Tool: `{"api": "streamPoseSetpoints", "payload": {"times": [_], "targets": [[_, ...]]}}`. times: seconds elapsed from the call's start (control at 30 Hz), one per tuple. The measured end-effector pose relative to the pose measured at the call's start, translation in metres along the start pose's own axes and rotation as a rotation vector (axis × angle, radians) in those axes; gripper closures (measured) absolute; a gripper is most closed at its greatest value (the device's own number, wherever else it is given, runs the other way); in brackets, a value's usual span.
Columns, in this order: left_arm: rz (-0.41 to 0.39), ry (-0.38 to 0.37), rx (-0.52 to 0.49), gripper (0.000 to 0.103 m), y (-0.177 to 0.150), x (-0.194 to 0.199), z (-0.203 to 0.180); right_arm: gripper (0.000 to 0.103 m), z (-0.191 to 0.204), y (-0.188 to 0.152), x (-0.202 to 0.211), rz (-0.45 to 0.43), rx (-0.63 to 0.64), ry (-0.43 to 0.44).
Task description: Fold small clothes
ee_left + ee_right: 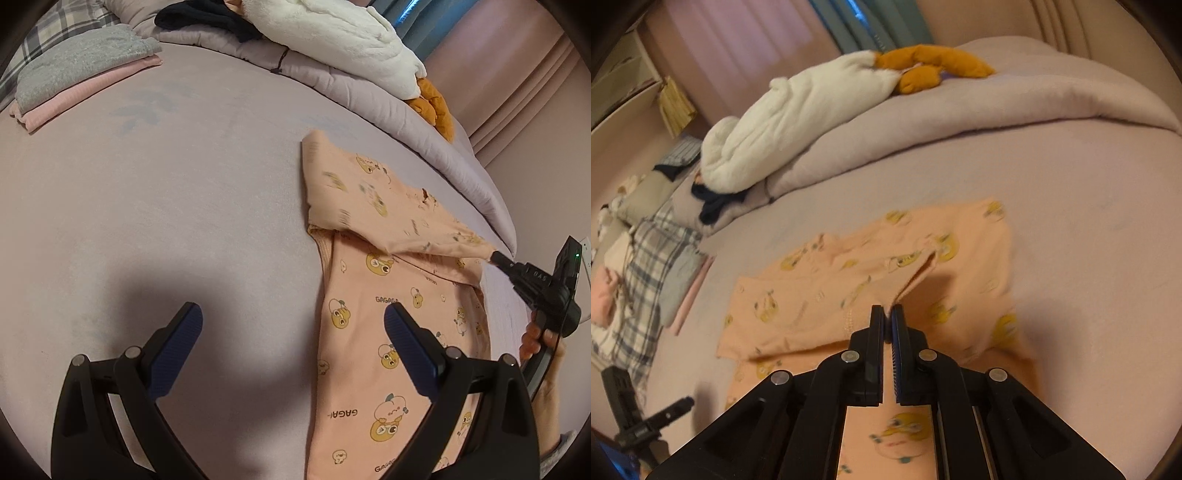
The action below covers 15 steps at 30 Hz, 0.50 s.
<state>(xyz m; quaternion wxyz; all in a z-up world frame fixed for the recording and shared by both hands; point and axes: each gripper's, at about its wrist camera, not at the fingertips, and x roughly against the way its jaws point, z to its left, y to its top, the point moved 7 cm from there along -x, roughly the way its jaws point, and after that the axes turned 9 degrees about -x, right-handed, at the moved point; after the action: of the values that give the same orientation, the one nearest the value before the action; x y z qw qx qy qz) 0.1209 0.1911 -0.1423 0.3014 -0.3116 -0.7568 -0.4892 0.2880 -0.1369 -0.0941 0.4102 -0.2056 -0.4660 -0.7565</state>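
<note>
The peach cotton garment printed with yellow cartoon faces lies on the pale lilac bed sheet, toward four o'clock in the left wrist view, its lower end cut off by the frame edge. Its upper part is folded over and lifted, blurred so the print there is hard to read.

The right tongs are pressed together, pinching an edge of the garment; from the left view only their tip at three o'clock shows, meeting the cloth, with a few fingers on the handle below.

The left tongs hang spread wide above the bed, the right blue pad over the garment, the left pad over bare sheet, touching nothing visible.

At ten o'clock sits a folded grey and pink clothes stack. At twelve o'clock a white fluffy plush with orange feet rests on the bunched lilac quilt, partly hiding a dark navy cloth whose shape I cannot make out.
</note>
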Motion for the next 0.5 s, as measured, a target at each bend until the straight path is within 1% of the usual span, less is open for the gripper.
{"api": "streamPoseSetpoints", "payload": {"times": [0.1,0.2,0.3,0.4,0.43,0.5], "targets": [[0.004,-0.002,-0.006,0.004,-0.001,-0.001,-0.001,0.098,-0.015,0.01,0.009,-0.02,-0.013,-0.022],[0.012,-0.006,-0.008,0.004,-0.002,-0.005,-0.002,0.098,-0.031,0.01,0.008,-0.014,-0.015,-0.083],[0.029,-0.003,-0.014,0.004,-0.005,-0.009,-0.005,0.098,-0.046,0.004,-0.003,0.02,-0.021,-0.135],[0.042,0.005,-0.022,0.004,-0.007,-0.011,-0.005,0.098,-0.06,-0.007,-0.017,0.078,-0.02,-0.215],[0.044,0.005,-0.023,0.004,-0.008,-0.011,-0.004,0.098,-0.064,-0.01,-0.019,0.088,-0.024,-0.256],[0.047,0.009,-0.022,0.004,-0.009,-0.011,-0.002,0.098,-0.061,-0.009,-0.013,0.053,-0.012,-0.281]]}}
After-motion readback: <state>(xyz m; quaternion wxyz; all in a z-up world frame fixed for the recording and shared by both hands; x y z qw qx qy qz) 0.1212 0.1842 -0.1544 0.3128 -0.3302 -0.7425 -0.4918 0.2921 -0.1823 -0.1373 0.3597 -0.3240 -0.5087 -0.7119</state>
